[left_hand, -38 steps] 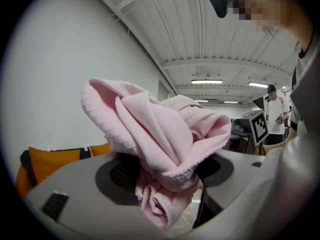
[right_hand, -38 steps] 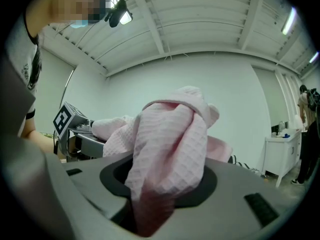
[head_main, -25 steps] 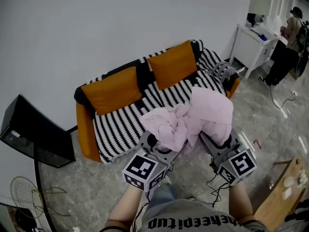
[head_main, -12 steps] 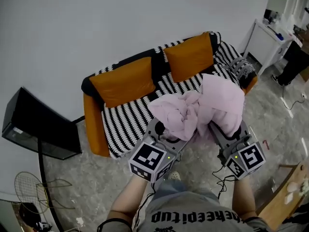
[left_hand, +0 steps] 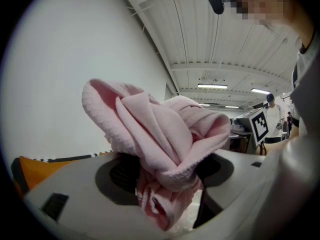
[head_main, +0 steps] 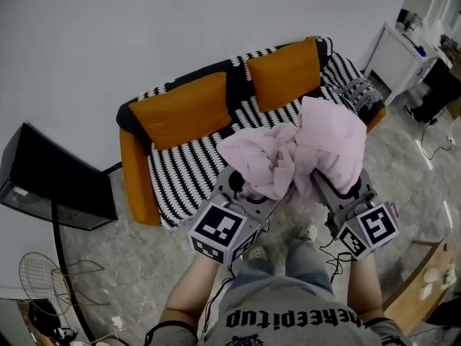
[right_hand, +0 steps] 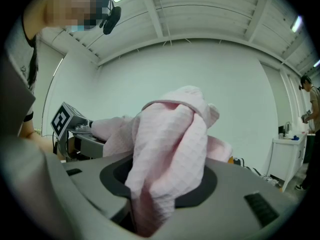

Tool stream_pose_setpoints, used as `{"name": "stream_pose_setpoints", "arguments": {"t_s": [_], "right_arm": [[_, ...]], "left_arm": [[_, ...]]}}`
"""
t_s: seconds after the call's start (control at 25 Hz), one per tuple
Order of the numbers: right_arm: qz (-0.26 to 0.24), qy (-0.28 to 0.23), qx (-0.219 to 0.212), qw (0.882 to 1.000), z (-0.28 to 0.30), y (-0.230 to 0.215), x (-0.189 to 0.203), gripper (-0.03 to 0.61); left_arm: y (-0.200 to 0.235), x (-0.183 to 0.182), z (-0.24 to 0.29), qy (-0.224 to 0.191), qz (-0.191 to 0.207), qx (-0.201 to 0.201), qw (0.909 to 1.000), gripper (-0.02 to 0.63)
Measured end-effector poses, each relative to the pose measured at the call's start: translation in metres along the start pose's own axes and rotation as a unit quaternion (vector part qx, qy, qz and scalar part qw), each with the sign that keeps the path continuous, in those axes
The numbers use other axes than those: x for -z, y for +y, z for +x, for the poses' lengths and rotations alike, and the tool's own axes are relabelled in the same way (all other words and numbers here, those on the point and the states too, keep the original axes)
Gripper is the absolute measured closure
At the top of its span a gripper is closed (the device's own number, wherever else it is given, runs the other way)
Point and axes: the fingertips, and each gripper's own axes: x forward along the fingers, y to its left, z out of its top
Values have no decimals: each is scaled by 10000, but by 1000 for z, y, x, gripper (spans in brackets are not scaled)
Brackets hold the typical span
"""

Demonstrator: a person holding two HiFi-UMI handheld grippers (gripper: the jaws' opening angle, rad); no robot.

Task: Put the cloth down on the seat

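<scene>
cloth [head_main: 292, 153]: pink, waffle-weave, bunched | left gripper [head_main: 243, 190], right gripper [head_main: 337, 190]: both clamped on cloth | seat [head_main: 184, 179]: striped, partly hidden

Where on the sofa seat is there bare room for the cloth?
The striped seat is bare before the left orange cushion, beside the orange armrest. A patterned pillow crowds the right end; the pink cloth hides the rest.

Crumpled pink cloth [head_main: 302, 146] is bunched up, held clear of the striped seat [head_main: 189, 177].
</scene>
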Motion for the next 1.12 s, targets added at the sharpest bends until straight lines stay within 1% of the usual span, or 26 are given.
{"name": "stream_pose_setpoints", "arguments": {"t_s": [0.24,0.6,0.84,1.12], "right_arm": [[-12,-29,-227,9997,19,-20,-3,385],[-3,-33,-823,9966,63,-71,-7,385],[-27,54,-1248,9922,113,-142,-16,385],[-127,18,-1562,9876,121,-147,-13,385]], "left_arm": [[13,-5,19,10,-1,-227,9997,273],[43,-15,67,31,-89,-815,9966,273],[78,-33,138,19,-263,-1231,9920,273],[81,-30,143,-66,-302,-1554,9874,273]]}}
